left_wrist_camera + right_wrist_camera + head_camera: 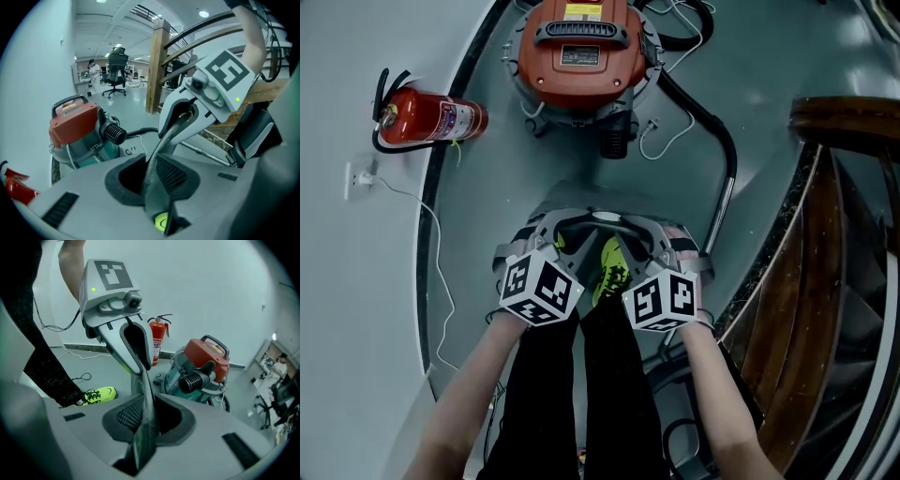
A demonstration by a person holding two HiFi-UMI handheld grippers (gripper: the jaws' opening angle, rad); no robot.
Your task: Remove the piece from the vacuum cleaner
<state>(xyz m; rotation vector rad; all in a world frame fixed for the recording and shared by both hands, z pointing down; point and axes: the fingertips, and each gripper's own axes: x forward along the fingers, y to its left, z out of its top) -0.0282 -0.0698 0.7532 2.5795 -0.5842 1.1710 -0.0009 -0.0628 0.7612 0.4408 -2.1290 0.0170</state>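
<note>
Angling downward side by side, left tongs and right tongs both clench the grey piece.

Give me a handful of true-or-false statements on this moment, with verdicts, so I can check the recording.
1. The left gripper and the right gripper are both shut on the same gray piece. True.
2. The vacuum cleaner has a blue top. False: its top is red-orange.
3. The gray piece lies on the floor. False: it is held up in the air between the two grippers.
4. A red fire extinguisher stands upright by the wall. True.
5. The person wears a black shoe. False: the shoe is yellow-green.
</note>
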